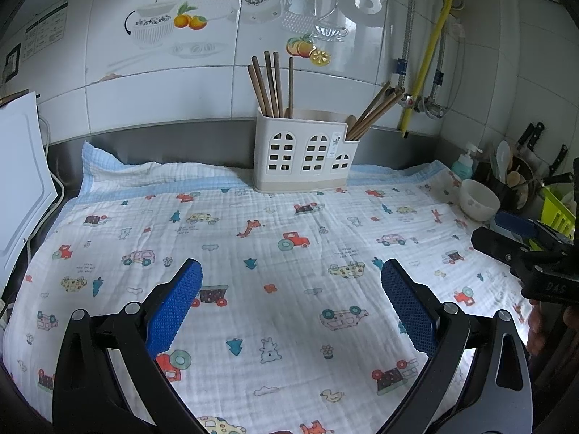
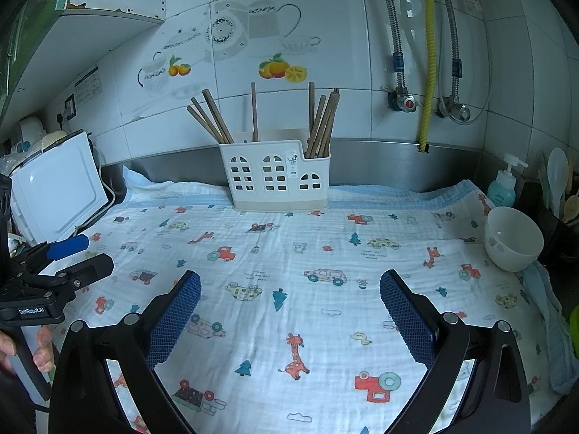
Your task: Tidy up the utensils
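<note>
A white plastic utensil holder (image 1: 302,157) (image 2: 277,175) with window-shaped cutouts stands at the back of the printed cloth, against the wall. Brown wooden chopsticks (image 1: 269,85) (image 2: 213,117) stick up from its left compartment, and another bunch (image 1: 374,108) (image 2: 322,123) leans out of its right compartment. My left gripper (image 1: 291,289) is open and empty above the cloth, well in front of the holder. My right gripper (image 2: 289,293) is also open and empty above the cloth. Each gripper shows at the edge of the other's view.
A white bowl (image 1: 478,199) (image 2: 513,238) sits at the cloth's right edge. Behind it are a soap pump bottle (image 2: 503,184), spoons and knives (image 1: 535,166). A white board (image 1: 20,181) (image 2: 58,188) leans at the left. Pipes and a yellow hose (image 2: 429,54) run down the tiled wall.
</note>
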The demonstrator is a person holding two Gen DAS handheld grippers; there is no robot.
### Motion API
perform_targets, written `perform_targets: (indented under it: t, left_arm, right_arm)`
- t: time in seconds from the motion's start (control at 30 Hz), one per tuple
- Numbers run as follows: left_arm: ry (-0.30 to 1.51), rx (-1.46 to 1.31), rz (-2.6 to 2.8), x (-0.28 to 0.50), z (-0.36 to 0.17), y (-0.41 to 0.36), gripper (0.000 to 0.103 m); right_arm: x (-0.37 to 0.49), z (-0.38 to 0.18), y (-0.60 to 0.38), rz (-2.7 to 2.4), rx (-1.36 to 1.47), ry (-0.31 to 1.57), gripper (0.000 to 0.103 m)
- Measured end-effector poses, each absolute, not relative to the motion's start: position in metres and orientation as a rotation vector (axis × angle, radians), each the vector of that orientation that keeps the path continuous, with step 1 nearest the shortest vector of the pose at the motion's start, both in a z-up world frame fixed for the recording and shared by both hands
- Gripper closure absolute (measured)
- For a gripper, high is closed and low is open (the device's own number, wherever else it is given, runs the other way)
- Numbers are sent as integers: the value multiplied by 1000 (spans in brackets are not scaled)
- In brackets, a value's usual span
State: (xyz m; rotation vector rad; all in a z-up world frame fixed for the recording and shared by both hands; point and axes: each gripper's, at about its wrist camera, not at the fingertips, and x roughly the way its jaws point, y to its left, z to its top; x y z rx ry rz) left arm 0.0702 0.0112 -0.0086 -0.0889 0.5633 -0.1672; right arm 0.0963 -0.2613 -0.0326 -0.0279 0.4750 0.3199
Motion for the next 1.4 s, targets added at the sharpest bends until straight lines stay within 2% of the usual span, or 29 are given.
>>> perform_targets:
  t: [1.4]
  left_arm:
    - [551, -92, -151, 68, -10, 14, 5]
  right_arm:
    - [92, -31, -255, 326, -42, 459, 7]
